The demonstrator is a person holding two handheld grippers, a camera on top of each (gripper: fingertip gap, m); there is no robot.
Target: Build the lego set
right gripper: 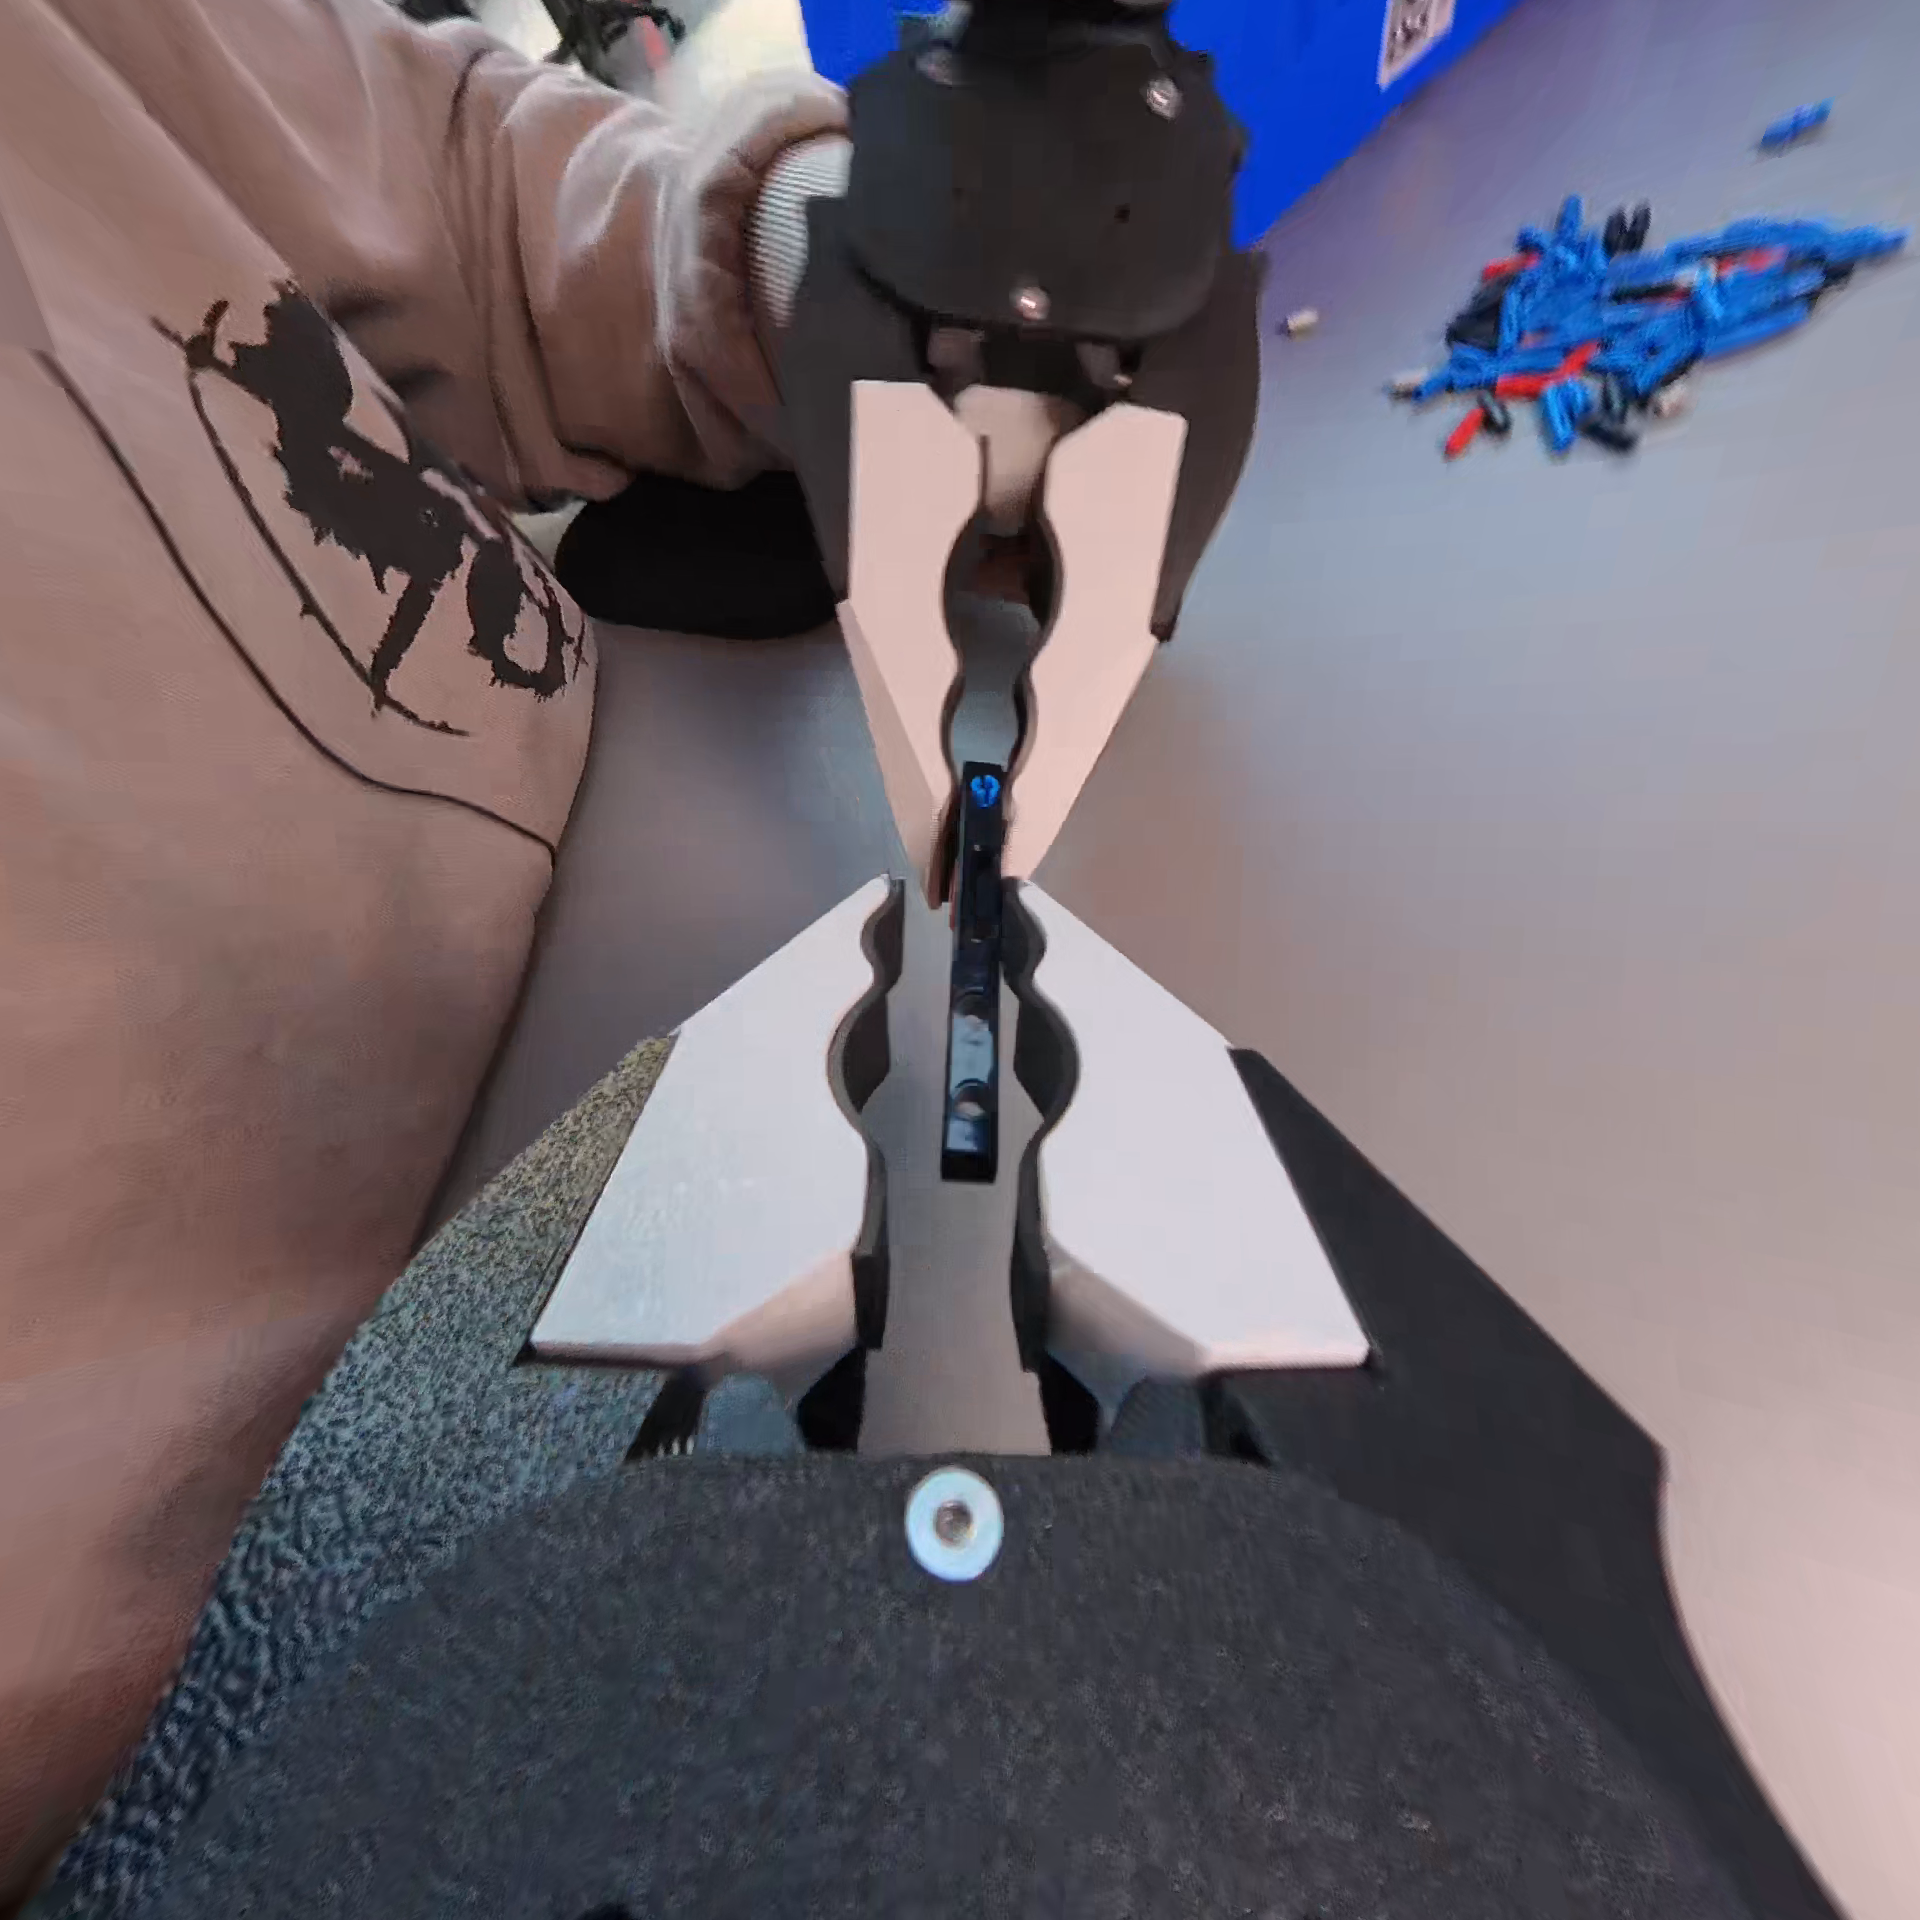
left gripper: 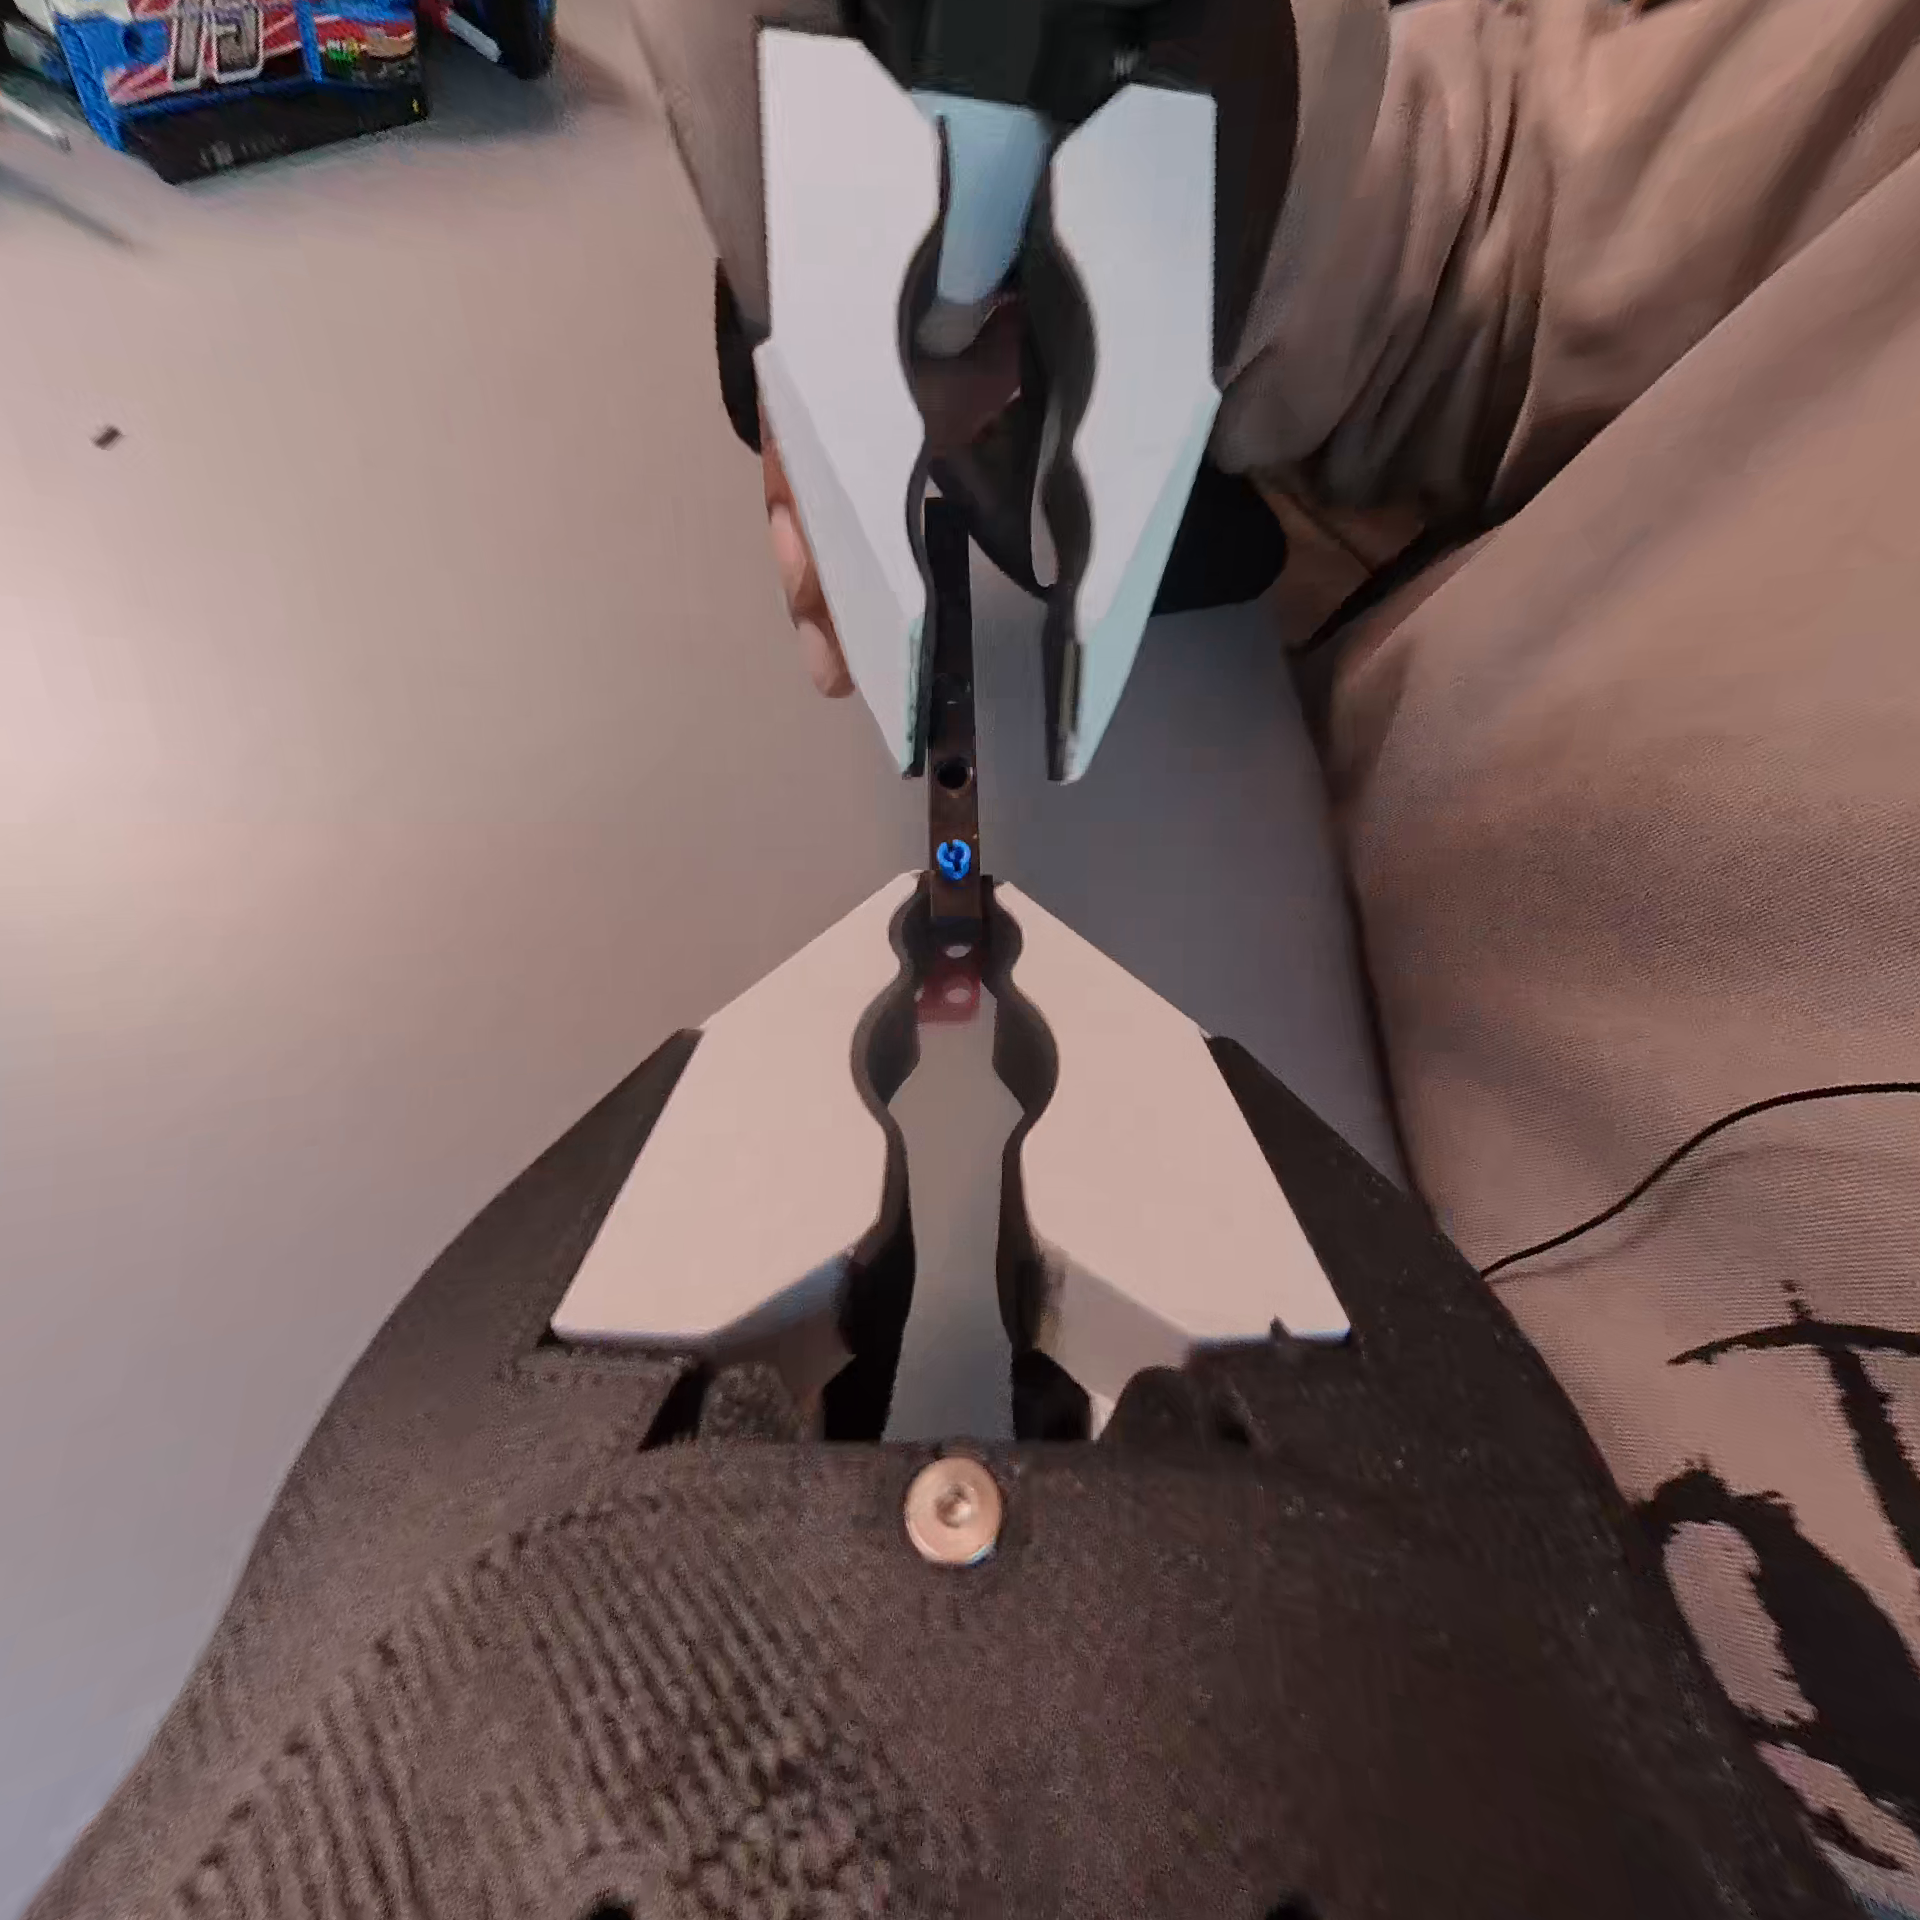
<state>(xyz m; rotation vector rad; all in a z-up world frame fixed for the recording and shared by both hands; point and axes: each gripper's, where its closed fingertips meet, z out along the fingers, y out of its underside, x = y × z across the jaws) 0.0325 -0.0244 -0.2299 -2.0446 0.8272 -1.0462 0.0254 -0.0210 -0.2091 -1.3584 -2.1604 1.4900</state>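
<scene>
2 grippers meet tip to tip over the grey tabletop (left gripper: 364, 831): the black Technic beam (left gripper: 954, 821) with its blue pin (left gripper: 953, 857) is clamped in the left gripper (left gripper: 954, 891) jaws, while the right gripper (right gripper: 961, 894) jaws stand apart around its other end. Blue loose pieces (right gripper: 1652, 322) lie well off.

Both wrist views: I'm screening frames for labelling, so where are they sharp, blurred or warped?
Left wrist view: the black beam with its blue pin is sharp, the box is smeared, edges bend. Right wrist view: the beam is fairly crisp, the brick pile and sleeve are blurred.
</scene>
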